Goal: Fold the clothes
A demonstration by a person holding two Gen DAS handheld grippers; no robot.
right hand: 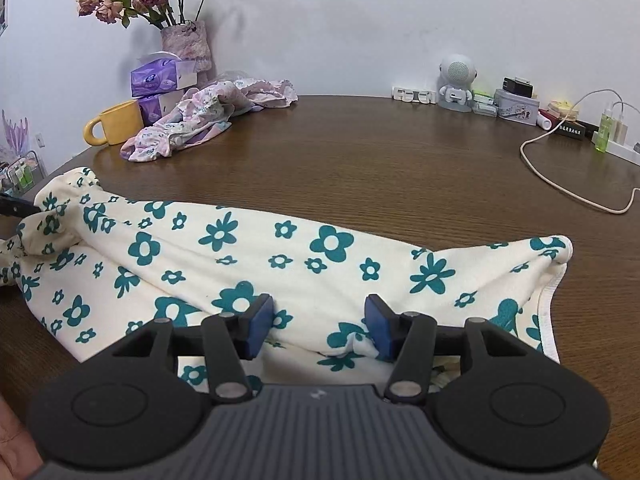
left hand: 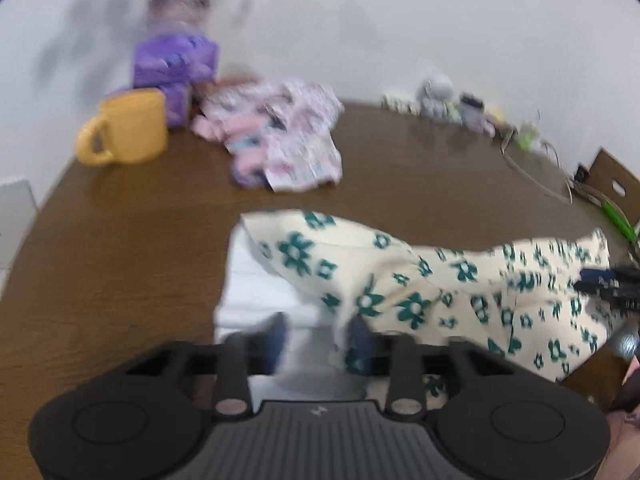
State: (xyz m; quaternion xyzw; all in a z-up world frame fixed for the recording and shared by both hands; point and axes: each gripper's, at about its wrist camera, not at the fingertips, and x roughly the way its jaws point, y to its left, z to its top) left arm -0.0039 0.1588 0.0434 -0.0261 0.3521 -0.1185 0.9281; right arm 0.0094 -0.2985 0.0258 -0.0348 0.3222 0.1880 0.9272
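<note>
The cream garment with teal flowers (right hand: 304, 264) lies bunched across the near part of the brown table (right hand: 380, 160). Right gripper (right hand: 318, 326): jaws apart, blue pads (right hand: 260, 322) resting on the cloth, a fold rising between them without being pinched. Left gripper (left hand: 318, 338): view blurred, jaws apart over the garment's white inner side.

Only the right view shows the far edge sharply: beyond the garment, a vase of dried roses (right hand: 186, 42), purple tissue boxes (right hand: 162, 78), an empty-looking yellow mug (right hand: 116, 122), a crumpled pink garment (right hand: 200, 120), a small robot-shaped speaker (right hand: 456, 80) and a printed tin (right hand: 516, 108). Lettering is illegible.
</note>
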